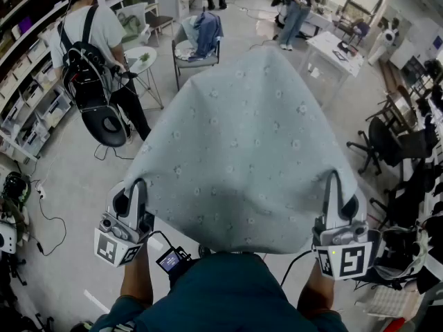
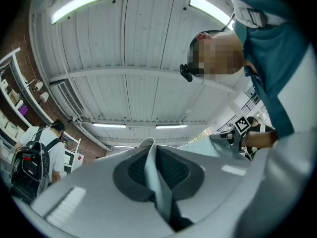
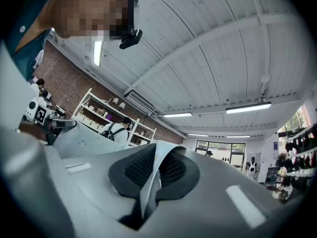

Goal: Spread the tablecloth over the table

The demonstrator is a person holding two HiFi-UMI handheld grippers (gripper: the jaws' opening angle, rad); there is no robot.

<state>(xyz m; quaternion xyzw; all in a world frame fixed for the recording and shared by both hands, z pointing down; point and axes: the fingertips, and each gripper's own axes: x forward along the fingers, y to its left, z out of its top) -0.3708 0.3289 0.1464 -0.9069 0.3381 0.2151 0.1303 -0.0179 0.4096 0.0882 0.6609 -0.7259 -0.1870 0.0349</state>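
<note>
A pale blue-grey tablecloth (image 1: 249,144) with small flower prints billows out in the air in front of me, hiding whatever is beneath it. My left gripper (image 1: 142,185) is shut on its near left corner; a fold of the cloth (image 2: 157,175) runs pinched between the dark pads. My right gripper (image 1: 334,177) is shut on the near right corner, with the cloth edge (image 3: 152,180) clamped between its pads. Both grippers point upward, so their views show mostly ceiling. The table is not visible.
A person with a black backpack (image 1: 90,68) stands at the far left by shelves (image 1: 28,109). A chair with a jacket (image 1: 197,40) and a small round table (image 1: 142,59) lie beyond the cloth. Office chairs (image 1: 394,144) crowd the right side. Cables trail on the floor.
</note>
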